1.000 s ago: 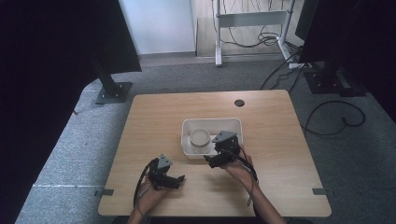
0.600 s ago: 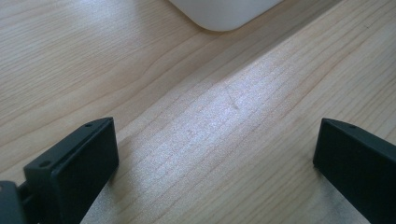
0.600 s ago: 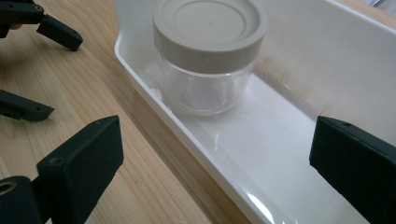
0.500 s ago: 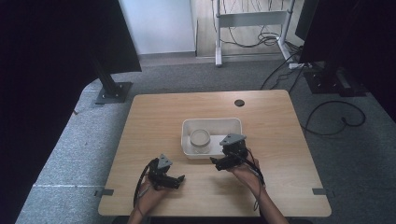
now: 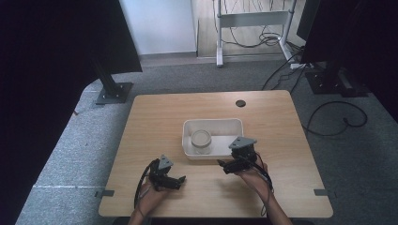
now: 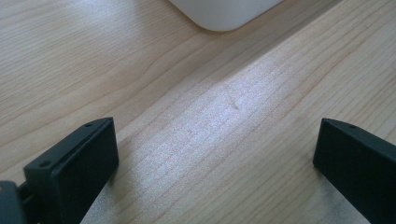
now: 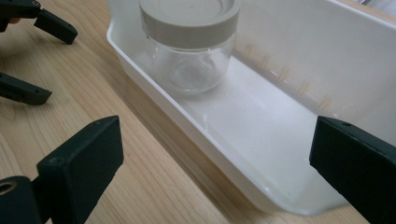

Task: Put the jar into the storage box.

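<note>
Jar was seen set in tray mid-table; right gripper wide open, empty, judged clear; next, left gripper, likewise open, empty.

Light wooden table sits on grey carpet floor, black cables snaking around, dark panels on stands, white wall behind.

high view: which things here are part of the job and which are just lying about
Part of the job: glass jar with grey lid, white tray holding it, right gripper, left gripper.

Just about: table's cable hole, floor cables, white desk frame.
</note>
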Demonstrator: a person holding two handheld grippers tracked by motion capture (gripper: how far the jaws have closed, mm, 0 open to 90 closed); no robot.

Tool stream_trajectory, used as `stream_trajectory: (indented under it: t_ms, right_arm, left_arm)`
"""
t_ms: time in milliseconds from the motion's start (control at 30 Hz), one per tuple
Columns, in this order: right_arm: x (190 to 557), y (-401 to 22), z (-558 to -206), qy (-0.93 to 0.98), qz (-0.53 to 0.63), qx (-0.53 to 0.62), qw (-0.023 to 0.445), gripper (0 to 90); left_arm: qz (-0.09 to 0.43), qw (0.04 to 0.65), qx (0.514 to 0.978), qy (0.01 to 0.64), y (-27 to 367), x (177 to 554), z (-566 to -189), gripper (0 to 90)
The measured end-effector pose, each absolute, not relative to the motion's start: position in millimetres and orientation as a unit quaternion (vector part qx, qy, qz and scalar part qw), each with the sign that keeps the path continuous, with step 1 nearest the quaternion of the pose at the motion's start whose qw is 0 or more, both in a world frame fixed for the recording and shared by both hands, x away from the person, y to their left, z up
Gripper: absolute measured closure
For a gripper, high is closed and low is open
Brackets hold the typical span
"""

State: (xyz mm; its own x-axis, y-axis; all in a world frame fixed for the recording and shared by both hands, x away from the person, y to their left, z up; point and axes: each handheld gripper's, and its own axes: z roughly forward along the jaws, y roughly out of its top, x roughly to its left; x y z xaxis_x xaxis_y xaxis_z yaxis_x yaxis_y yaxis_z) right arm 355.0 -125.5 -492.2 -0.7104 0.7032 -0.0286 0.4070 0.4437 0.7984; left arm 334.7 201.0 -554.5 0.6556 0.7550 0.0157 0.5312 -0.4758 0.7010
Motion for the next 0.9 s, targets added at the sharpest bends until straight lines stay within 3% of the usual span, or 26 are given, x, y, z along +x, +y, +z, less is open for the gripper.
stream_trajectory:
  t_ms: [900]
  right_arm:
    - [337, -173, -501, 0.816, 0.398, 0.372, 0.195, 2.6]
  left_arm:
    - [0.164, 0.342, 0.843, 0.381, 201, 335, -554, 0.0]
